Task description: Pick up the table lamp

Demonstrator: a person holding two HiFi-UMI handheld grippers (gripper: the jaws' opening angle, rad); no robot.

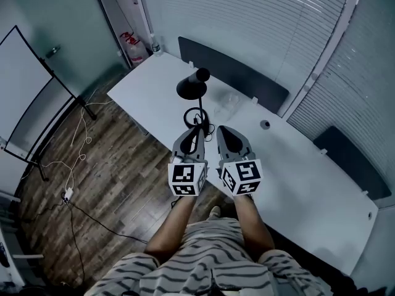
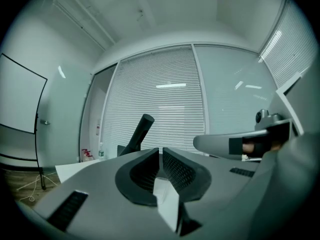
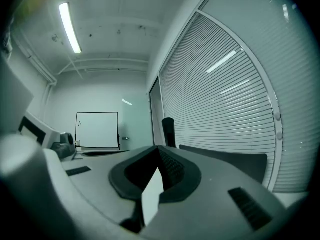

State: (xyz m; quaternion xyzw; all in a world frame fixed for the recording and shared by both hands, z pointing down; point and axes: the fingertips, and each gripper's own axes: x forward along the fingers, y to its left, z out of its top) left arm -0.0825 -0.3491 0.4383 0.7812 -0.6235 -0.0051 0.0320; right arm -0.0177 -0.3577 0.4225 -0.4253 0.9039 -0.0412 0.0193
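Left gripper (image 1: 197,130), right gripper (image 1: 221,131) side by side; jaws together

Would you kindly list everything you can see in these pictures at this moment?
Table: one, white, beside the window blinds.
Table lamp: one, black, on the table just ahead of both grippers.
Divider panels: two, dark, along the table's far edge.
Whiteboard: one, white, on a stand at left.
Power strip: one, white, with cables, on the wooden floor.
Left gripper: one, grey, shut, empty.
Right gripper: one, grey, shut, empty.
Forearms: two, behind the grippers.
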